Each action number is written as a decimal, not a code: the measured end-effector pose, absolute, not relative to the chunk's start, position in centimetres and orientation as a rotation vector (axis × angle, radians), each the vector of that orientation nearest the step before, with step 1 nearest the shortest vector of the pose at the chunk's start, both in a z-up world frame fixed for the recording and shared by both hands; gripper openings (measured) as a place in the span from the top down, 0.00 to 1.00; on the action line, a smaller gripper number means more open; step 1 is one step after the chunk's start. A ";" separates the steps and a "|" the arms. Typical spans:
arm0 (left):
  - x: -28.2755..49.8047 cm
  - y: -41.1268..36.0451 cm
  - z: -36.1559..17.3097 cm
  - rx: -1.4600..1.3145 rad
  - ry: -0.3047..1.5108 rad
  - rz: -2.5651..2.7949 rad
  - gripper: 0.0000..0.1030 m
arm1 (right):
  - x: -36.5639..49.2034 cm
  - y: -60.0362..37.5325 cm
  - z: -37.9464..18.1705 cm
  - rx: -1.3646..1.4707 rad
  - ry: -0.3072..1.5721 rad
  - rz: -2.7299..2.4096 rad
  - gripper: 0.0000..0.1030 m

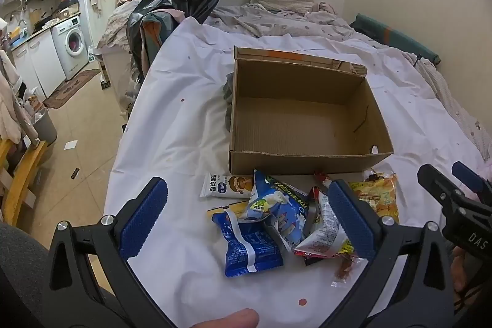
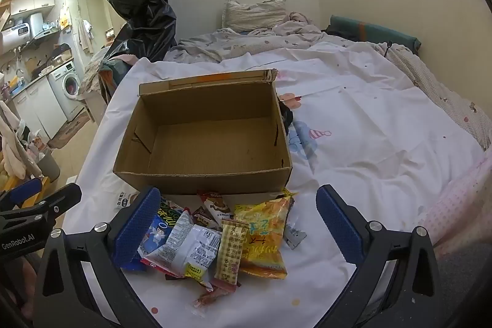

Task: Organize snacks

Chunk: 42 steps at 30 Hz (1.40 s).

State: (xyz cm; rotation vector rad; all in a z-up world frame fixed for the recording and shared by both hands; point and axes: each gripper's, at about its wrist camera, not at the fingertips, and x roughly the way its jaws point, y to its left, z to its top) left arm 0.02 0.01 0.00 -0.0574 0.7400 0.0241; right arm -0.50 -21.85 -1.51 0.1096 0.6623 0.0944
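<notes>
Crinkly foil snack packs (image 2: pixel 215 235) piled on bed sheet (image 2: pixel 369 159), just before empty box (image 2: pixel 203 174). Light, soft, slippery; pinch flat sealed edge. Left gripper (image 1: pixel 246 217), right gripper (image 2: pixel 240 223): jaws wide, holding nothing.

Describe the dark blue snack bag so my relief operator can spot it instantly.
Start at the open cardboard box on the white sheet; the snack pile lies just in front of its near wall. The dark blue bag sits at the pile's near left corner, between the open left claw's fingers. Unlike its yellow, white and light blue neighbours, it is deep blue with a white stripe running down it.
</notes>
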 end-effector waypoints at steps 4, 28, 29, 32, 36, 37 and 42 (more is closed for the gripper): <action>0.0 0.1 0.0 -0.058 0.736 0.027 0.00 | -0.6 -21.8 -1.5 0.106 0.662 0.095 0.00; 0.0 0.3 0.0 -0.054 0.739 0.028 0.00 | -0.5 -21.8 -1.5 0.103 0.656 0.092 0.00; 0.0 0.3 0.0 -0.053 0.739 0.029 0.00 | -0.5 -21.8 -1.5 0.103 0.656 0.092 0.00; 0.0 0.3 0.0 -0.053 0.739 0.028 0.00 | -0.5 -21.8 -1.5 0.102 0.655 0.092 0.00; 0.0 0.3 0.0 -0.053 0.739 0.029 0.00 | -0.5 -21.8 -1.4 0.102 0.655 0.093 0.00; 0.0 0.3 0.0 -0.053 0.739 0.029 0.00 | -0.5 -21.8 -1.4 0.102 0.655 0.092 0.00; 0.0 0.3 0.0 -0.053 0.739 0.029 0.00 | -0.5 -21.8 -1.4 0.102 0.655 0.092 0.00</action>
